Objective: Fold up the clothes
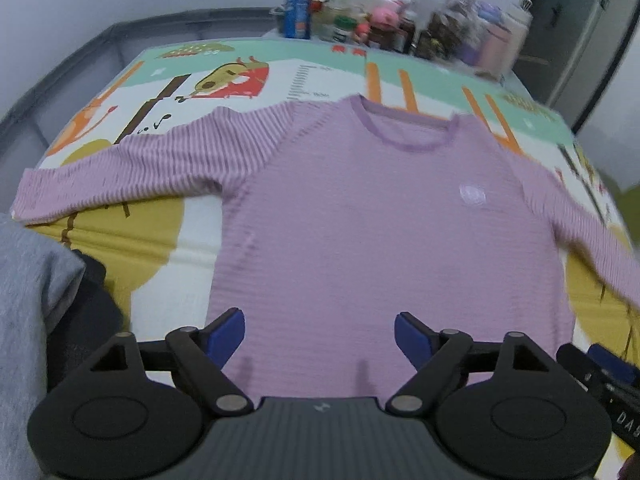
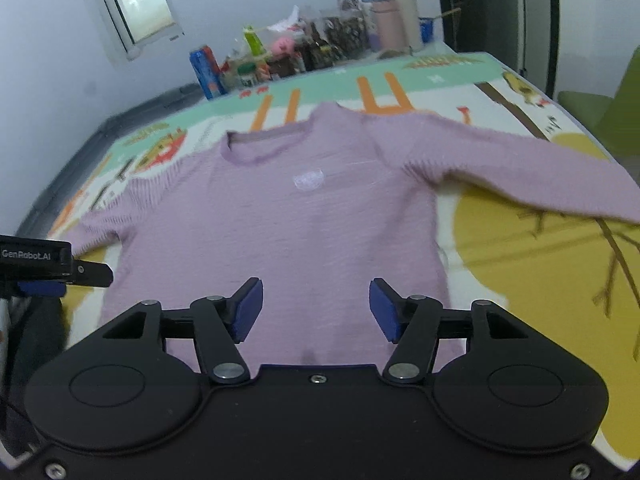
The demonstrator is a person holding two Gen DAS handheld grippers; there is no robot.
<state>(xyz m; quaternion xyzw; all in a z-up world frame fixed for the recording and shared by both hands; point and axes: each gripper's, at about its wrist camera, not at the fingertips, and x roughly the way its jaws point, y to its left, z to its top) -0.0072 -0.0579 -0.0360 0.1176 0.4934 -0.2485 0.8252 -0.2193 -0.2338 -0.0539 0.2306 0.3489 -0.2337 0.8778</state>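
At the far left of the left wrist view a heap of grey fabric (image 1: pixel 28 280) over something dark is cut off by the frame edge, so what it is cannot be told. Beside it the pale purple, finely striped long-sleeved shirt (image 1: pixel 360 220) lies flat and face up on the colourful cartoon-printed play mat (image 1: pixel 160 240), collar toward the far edge, both sleeves spread outward; the cuff of the sleeve at the right runs out of that view and is smeared by blur. A small round whitish badge (image 1: pixel 472 194) on the chest is too soft to read. The left gripper (image 1: pixel 319 334) hangs above the shirt's hem with its blue-padded fingers spread wide and nothing between them. The right gripper (image 2: pixel 316 309) is likewise spread apart and empty over the hem, which its black body hides. Along the far edge of the mat stands a cluster of bottles and jars (image 2: pixel 320 48), mostly blurred, with a blue drink can (image 1: pixel 298 10) at its left end the only item clear enough to name.
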